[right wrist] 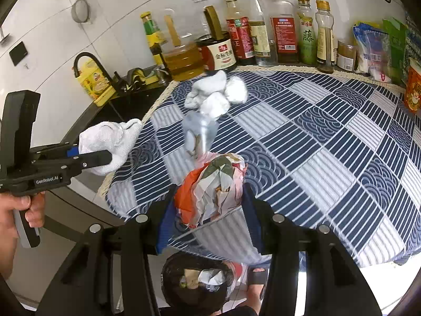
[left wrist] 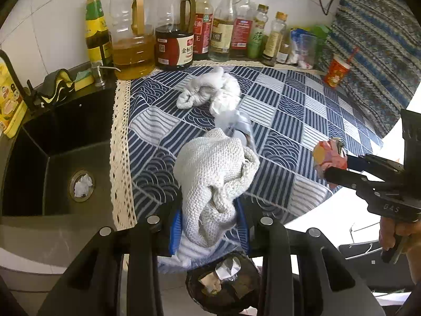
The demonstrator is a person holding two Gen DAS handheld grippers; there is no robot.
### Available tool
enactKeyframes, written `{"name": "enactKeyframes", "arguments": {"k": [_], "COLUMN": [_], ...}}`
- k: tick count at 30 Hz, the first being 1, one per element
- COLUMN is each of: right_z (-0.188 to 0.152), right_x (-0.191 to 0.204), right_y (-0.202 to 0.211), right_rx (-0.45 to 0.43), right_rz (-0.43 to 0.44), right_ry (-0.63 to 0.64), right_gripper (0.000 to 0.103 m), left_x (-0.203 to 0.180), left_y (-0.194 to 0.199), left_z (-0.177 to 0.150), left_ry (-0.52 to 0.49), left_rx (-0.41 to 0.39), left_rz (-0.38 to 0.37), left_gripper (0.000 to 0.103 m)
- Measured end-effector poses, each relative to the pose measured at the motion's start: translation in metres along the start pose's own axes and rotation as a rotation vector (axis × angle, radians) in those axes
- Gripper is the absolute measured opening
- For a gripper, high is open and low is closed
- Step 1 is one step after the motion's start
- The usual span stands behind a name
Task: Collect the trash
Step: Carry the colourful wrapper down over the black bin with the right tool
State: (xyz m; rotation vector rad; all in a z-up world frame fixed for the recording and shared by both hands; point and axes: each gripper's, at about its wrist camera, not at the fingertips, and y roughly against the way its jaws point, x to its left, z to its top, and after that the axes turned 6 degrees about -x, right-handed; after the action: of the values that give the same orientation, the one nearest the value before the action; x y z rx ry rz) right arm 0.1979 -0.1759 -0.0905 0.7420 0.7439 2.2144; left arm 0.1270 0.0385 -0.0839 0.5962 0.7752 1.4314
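My left gripper [left wrist: 209,226] is shut on a white knitted cloth [left wrist: 210,181], lifted above the patterned tablecloth [left wrist: 289,121]. In the right wrist view the same gripper [right wrist: 105,156] pinches the cloth [right wrist: 110,137] off the table's left edge. My right gripper [right wrist: 210,202] is shut on a crumpled orange, pink and white wrapper [right wrist: 213,184]. The left wrist view shows it at the right, gripper [left wrist: 326,166] and wrapper [left wrist: 329,152]. A bin with a black bag [right wrist: 171,284], paper scraps inside, stands on the floor below both grippers, bin [left wrist: 194,289]. Crumpled white wads [left wrist: 210,89] and a greyish plastic bag [left wrist: 239,123] lie on the table.
A dark sink [left wrist: 52,144] lies at the left with a crumpled tissue [left wrist: 83,185] in its drain. Several oil and sauce bottles [left wrist: 173,26] line the back wall. A red paper cup [left wrist: 336,71] stands at the far right. A person's sandalled foot [right wrist: 256,276] is beside the bin.
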Motion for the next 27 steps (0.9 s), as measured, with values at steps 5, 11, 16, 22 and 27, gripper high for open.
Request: {"name": "enactKeyframes", "arguments": {"k": [5,11,16,22,27], "right_z": [-0.016,-0.039,-0.064,-0.094,-0.114], "right_x": [0.019,0.037,0.052,0.064,0.067], "right_y": [0.014,0.021,0.019,0.010,-0.001], "right_rx": [-0.004,0.009,0.050,0.104,0.151], "right_rz": [0.004,0.010,0.024,0.031,0.037], "right_ry": [0.009,0.023,0.022,0.032,0.031], "right_gripper": [0.048,0.048,0.048,0.048,0.048], "left_x": [-0.009,-0.020,-0.023,-0.025,-0.024], "left_y": [0.020,0.031,0.035,0.030,0.020], "left_z": [-0.026,-0.064,-0.093,-0.127,-0.148], "left_ry": [-0.008,-0.013,0.009,0.032,0.055], "left_rx": [-0.009,0.012,0.034,0.076,0.114], "left_rz": [-0.009,-0.025,-0.038,-0.055,-0.065], "left_gripper": [0.033,0.033,0.033,0.033,0.033]}}
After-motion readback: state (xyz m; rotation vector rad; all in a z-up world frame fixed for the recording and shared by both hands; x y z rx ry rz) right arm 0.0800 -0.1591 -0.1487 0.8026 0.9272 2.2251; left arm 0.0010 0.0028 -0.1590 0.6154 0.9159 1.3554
